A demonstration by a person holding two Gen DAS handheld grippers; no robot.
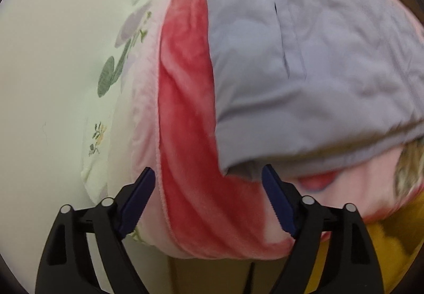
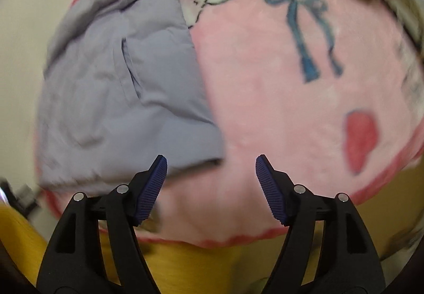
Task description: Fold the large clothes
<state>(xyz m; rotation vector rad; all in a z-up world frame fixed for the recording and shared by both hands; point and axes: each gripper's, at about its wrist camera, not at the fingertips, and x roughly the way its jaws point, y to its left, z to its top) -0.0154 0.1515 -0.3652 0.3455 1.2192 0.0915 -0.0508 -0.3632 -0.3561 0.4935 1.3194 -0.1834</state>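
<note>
While both cameras blur at the rims, the largest thing in view is one pink blanket (image 2: 265, 97), spread flat under everything else; its red border (image 1: 185, 135) runs as a broad band down the left wrist view, and in the right wrist view a thin red hem curves along its near edge. Printed on it are one blue bow (image 2: 304, 34) and one red heart (image 2: 360, 140), well apart, with wide bare pink between and around them. Beyond the border on the left lies a white sheet with flower prints (image 1: 106, 76), smooth and unoccupied. On the blanket lies one lavender padded jacket (image 1: 304, 60), folded into a rough block, its near edge lifted slightly so a dark gap shows beneath, its side edge running parallel to the red band. Yellow fabric (image 2: 185, 259) shows below the blanket's near hem. Two claws appear, one per view. Pointing forward over the red border, the left gripper (image 1: 209, 188) has its jaws spread wide and grips nothing, its right finger just beside the jacket's near corner. Over bare pink the right gripper (image 2: 212, 174) is likewise spread wide and empty, its left finger near the jacket's corner.
</note>
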